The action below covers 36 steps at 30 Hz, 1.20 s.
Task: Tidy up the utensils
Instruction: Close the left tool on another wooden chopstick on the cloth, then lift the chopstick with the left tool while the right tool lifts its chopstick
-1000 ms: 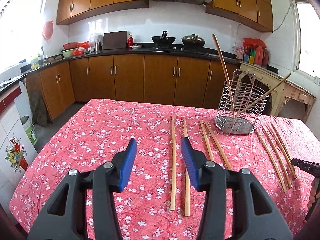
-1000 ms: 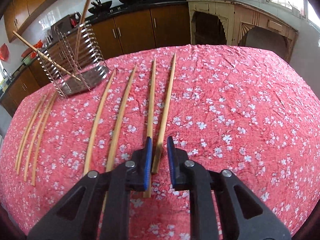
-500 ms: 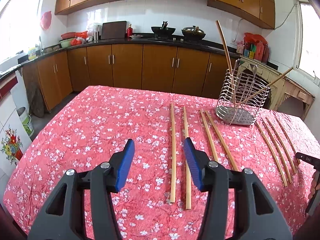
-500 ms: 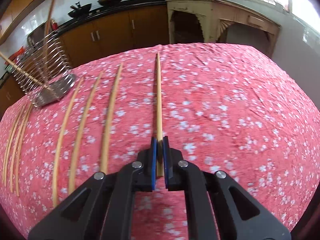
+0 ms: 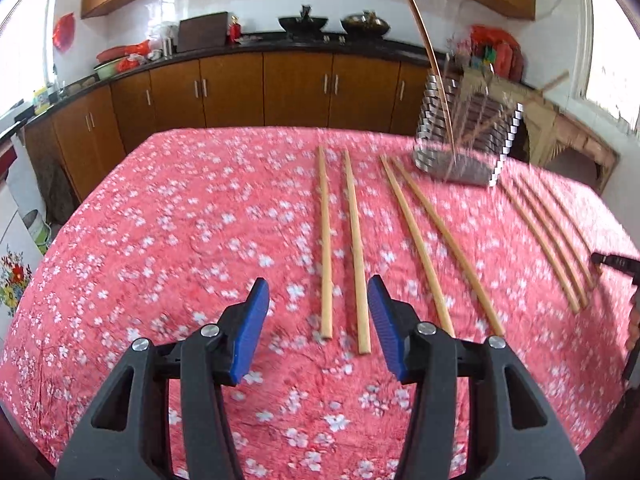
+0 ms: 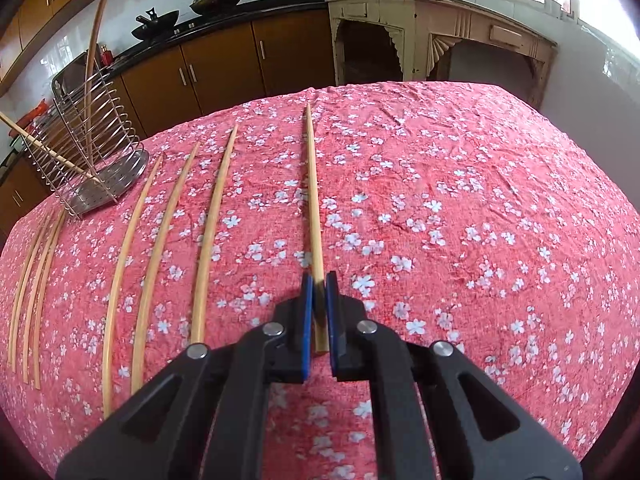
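Red floral tablecloth (image 6: 460,208) covers the whole table, bare and open to the right of the chopsticks. Wire utensil holder (image 6: 86,152) stands near the far edge with two chopsticks leaning inside. Right gripper (image 6: 319,280) is clamped on the near end of one chopstick (image 6: 312,192). Left gripper (image 5: 319,298) hangs half open, holding nothing, over a loose pair (image 5: 340,240).
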Motion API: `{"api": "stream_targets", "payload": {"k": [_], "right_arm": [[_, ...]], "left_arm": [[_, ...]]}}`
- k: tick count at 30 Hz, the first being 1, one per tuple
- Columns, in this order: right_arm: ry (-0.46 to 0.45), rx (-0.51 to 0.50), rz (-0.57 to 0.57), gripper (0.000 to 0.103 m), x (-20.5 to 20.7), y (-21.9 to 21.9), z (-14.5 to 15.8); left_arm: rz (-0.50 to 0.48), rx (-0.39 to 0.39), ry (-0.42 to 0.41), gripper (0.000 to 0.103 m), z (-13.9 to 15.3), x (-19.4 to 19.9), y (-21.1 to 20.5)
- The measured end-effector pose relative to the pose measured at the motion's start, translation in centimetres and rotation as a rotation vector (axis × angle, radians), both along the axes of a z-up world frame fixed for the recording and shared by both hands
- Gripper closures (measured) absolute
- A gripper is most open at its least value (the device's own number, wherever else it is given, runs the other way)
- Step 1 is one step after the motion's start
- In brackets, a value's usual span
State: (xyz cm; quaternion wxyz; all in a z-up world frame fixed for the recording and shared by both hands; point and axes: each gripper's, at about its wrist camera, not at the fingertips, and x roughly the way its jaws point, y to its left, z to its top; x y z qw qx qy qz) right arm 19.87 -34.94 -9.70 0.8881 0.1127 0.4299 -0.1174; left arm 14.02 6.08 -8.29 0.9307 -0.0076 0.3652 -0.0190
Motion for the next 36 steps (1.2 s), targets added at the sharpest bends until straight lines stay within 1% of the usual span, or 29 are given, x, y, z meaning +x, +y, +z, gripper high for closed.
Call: {"api": "stream_targets", "payload": {"k": [1, 4, 6, 9, 10, 11, 14, 22, 26, 30, 34, 36], "right_arm": [[0.0, 0.001, 0.0, 0.095, 0.0, 0.0, 0.0], [0.0, -0.001, 0.001, 0.095, 0.0, 0.0, 0.0], [0.001, -0.002, 0.002, 0.095, 0.2, 0.1, -0.1], [0.003, -0.008, 0.003, 0.095, 0.2, 0.3, -0.1], [0.004, -0.01, 0.003, 0.095, 0.3, 0.4, -0.1], [0.003, -0.009, 0.003, 0.095, 0.2, 0.4, -0.1], [0.004, -0.006, 0.006, 0.095, 0.3, 0.4, -0.1], [0.009, 0.019, -0.035, 0.095, 0.8, -0.9, 0.1], [0.013, 0.013, -0.032, 0.095, 0.8, -0.9, 0.0], [0.005, 0.014, -0.033, 0.095, 0.3, -0.8, 0.0], [0.003, 0.012, -0.032, 0.094, 0.1, -0.7, 0.0], [0.005, 0.002, -0.03, 0.094, 0.0, -0.5, 0.0]], "left_arm": [[-0.002, 0.008, 0.018, 0.058, -0.2, 0.2, -0.2], [0.009, 0.006, 0.051, 0.064, -0.7, 0.7, -0.2], [0.015, 0.001, 0.078, 0.066, -1.1, 1.1, -0.1], [0.013, 0.034, 0.117, 0.074, -1.9, 1.6, -0.6], [0.011, 0.049, 0.114, 0.078, -1.9, 1.6, -0.8], [0.008, 0.054, 0.12, 0.087, -1.9, 1.7, -1.0], [0.027, 0.076, 0.139, 0.095, -1.9, 2.4, -0.8], [0.077, 0.073, 0.177, 0.095, -1.8, 5.1, 1.2], [0.076, 0.07, 0.179, 0.095, -1.7, 6.3, 1.7], [0.058, 0.065, 0.164, 0.095, -1.8, 5.9, 1.7], [0.037, 0.055, 0.156, 0.089, -1.8, 5.4, 1.2], [0.034, 0.054, 0.152, 0.088, -1.8, 5.1, 1.0]]}}
